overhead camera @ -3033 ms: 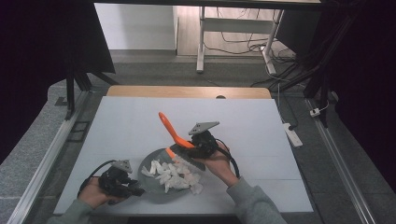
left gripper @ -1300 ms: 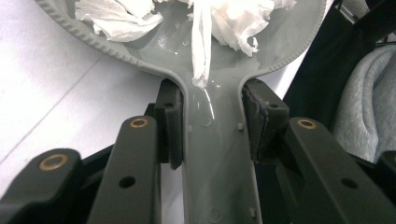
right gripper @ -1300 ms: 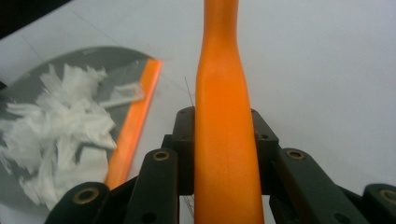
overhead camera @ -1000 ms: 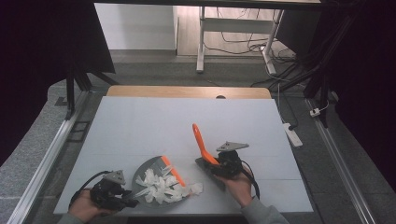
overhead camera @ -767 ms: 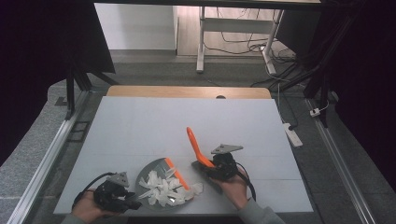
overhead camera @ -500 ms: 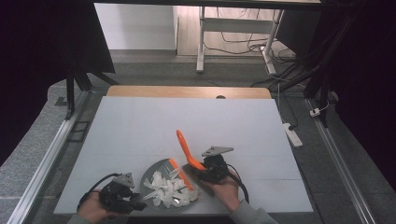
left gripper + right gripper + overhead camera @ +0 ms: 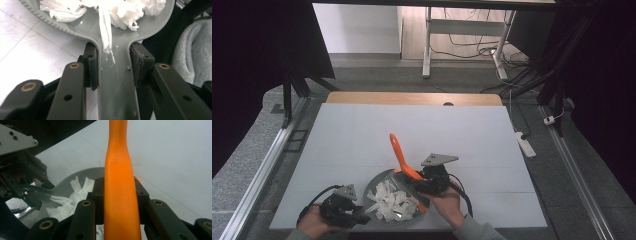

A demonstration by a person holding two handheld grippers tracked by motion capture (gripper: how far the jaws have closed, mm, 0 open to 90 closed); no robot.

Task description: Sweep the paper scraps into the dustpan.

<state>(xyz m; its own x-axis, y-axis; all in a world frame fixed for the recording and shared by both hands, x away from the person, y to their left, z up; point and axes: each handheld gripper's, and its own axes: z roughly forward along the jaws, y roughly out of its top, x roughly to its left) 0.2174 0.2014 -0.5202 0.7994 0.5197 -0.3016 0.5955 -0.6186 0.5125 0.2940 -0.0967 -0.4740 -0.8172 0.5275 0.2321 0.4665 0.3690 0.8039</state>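
A grey dustpan (image 7: 378, 183) lies near the table's front edge and holds several white paper scraps (image 7: 392, 202). My left gripper (image 7: 356, 214) is shut on the pan's handle (image 7: 116, 85), one jaw on each side, and a paper strip (image 7: 105, 30) hangs down onto the handle. My right gripper (image 7: 419, 183) sits at the pan's right rim, shut on a long orange tool handle (image 7: 399, 152) that slants up and to the left. In the right gripper view the orange handle (image 7: 120, 195) runs up between the jaws, with the dustpan (image 7: 92, 173) and paper scraps (image 7: 75, 195) behind it.
The white table (image 7: 362, 135) stretches wide behind the pan, with a wooden strip (image 7: 412, 98) along its far edge. A power strip (image 7: 524, 143) lies on the floor off the right side. A grey sleeve (image 7: 190, 50) lies close to the pan's handle.
My right gripper has carried the orange tool leftward from beside the pan to its right rim. The left gripper and the pan have shifted slightly to the right.
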